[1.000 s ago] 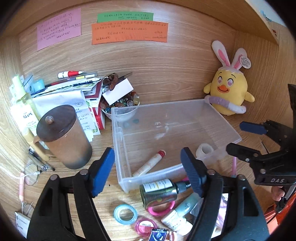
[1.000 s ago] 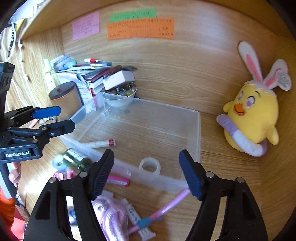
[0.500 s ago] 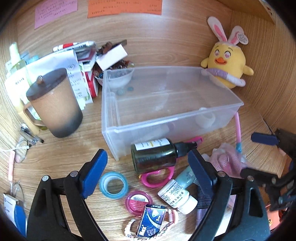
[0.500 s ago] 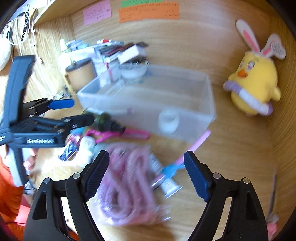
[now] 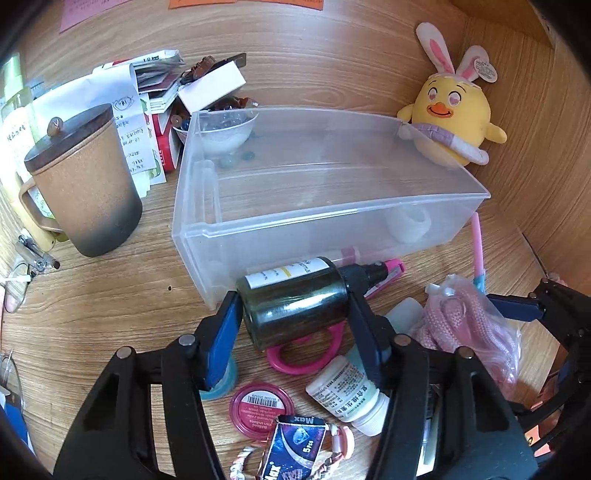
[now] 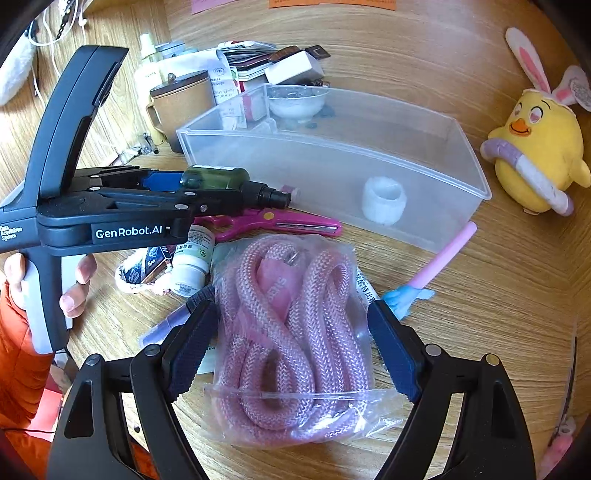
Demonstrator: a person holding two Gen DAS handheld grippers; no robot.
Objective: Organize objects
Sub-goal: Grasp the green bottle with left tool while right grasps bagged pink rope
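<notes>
Both tongs have dropped: my left gripper is closing around the dark bottle, its base hidden; my right gripper straddles the bagged rope, closing, not touching, before the bin.

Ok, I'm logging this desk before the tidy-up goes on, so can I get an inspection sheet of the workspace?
Surface: wooden desk, crowded.
Job's things: clear bin holding a tape roll; dark bottle lying before it; bagged pink rope.
Clutter: pink scissors, white pill bottle, lidded mug, papers.
Grippers: left gripper closing around the bottle; right gripper closing, straddling the rope.
Cables: white cord, top left.
Surroundings: yellow plush chick, wall notes.
</notes>
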